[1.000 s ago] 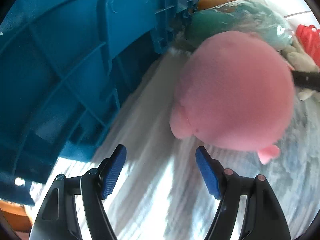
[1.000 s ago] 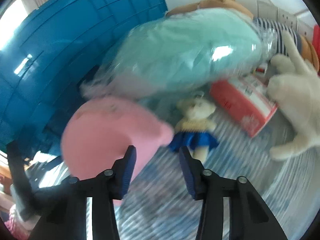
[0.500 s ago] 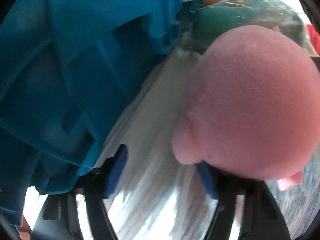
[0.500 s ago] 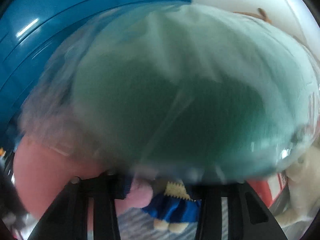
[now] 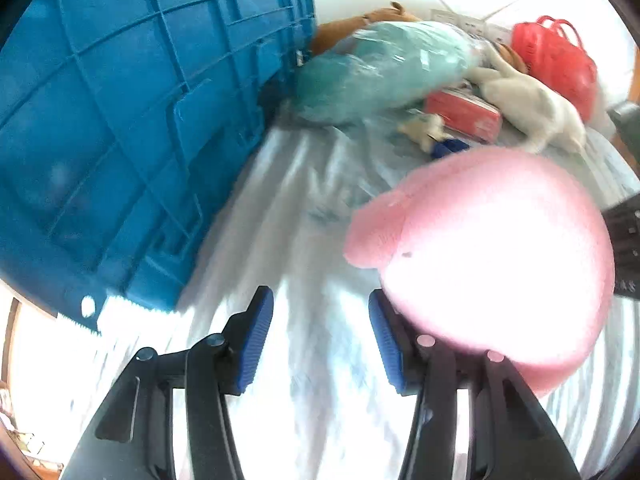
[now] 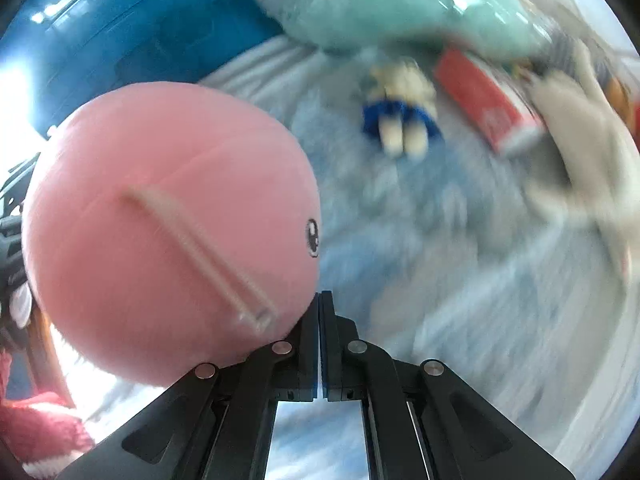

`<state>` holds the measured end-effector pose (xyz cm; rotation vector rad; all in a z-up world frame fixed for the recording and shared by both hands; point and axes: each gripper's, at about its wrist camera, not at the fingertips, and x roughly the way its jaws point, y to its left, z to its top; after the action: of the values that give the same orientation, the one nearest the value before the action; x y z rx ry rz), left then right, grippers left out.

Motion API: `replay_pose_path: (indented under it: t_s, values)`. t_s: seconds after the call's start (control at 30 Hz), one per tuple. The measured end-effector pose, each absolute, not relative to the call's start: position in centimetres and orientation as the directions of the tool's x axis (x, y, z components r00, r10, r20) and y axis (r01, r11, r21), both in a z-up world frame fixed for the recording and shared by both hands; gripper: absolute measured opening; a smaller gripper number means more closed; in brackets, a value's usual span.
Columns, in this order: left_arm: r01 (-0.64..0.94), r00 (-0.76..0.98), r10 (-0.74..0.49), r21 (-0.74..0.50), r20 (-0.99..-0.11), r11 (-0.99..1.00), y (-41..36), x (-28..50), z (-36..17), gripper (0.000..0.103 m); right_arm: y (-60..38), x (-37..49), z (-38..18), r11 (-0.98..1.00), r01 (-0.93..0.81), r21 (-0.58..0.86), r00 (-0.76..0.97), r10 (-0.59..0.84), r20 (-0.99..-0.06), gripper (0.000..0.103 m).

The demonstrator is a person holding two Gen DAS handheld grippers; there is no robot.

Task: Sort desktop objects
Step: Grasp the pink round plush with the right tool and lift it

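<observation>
The pink plush toy [image 6: 168,232] is round and soft, with a clear plastic tube lying across its surface and one small black embroidered eye at its edge. In the right wrist view it sits just left of the right gripper [image 6: 320,300], touching the outer side of the left finger; whether any of it is pinched cannot be told. The right gripper's jaws have just been closing and are now pressed together, with nothing visible between them.

The left wrist view shows the same toy against the outer side of the right finger of the left gripper [image 5: 316,336]. That gripper's jaws are spread, having just been closing, with only the striped cloth [image 5: 296,216] between them.

Only the left view shows the ribbed wall of the blue crate [image 5: 132,120] and the red bag [image 5: 556,60]. Only the right view resolves the small doll in blue [image 6: 400,112].
</observation>
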<state>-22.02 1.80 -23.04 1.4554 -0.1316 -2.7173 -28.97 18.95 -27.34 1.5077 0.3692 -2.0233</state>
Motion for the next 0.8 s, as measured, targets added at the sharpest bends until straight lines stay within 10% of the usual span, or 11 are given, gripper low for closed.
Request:
replay_pose_path:
  t_s: [0.23,0.43,0.8]
  values:
    - [0.029,-0.482,-0.038,0.027,-0.875,-0.999,1.5,-17.6,-23.7,0.054,25.4,-27.0,-25.8,-0.857,0.479,0.188,-0.237,-0.332,-0.913,0.012]
    - [0.093,-0.484,-0.048,0.003,-0.873,-0.996,0.1,-16.9,-22.4,0.075,27.5,-24.5,-24.0,-0.873,0.431,0.228,-0.289,-0.373,-0.882,0.084]
    - [0.077,-0.55,0.031,-0.087,-0.835,-0.993,0.6,-14.2,-18.4,0.103,26.2,-21.5,-22.0,-0.801,0.515,0.305,-0.279,-0.493,-0.824,0.098]
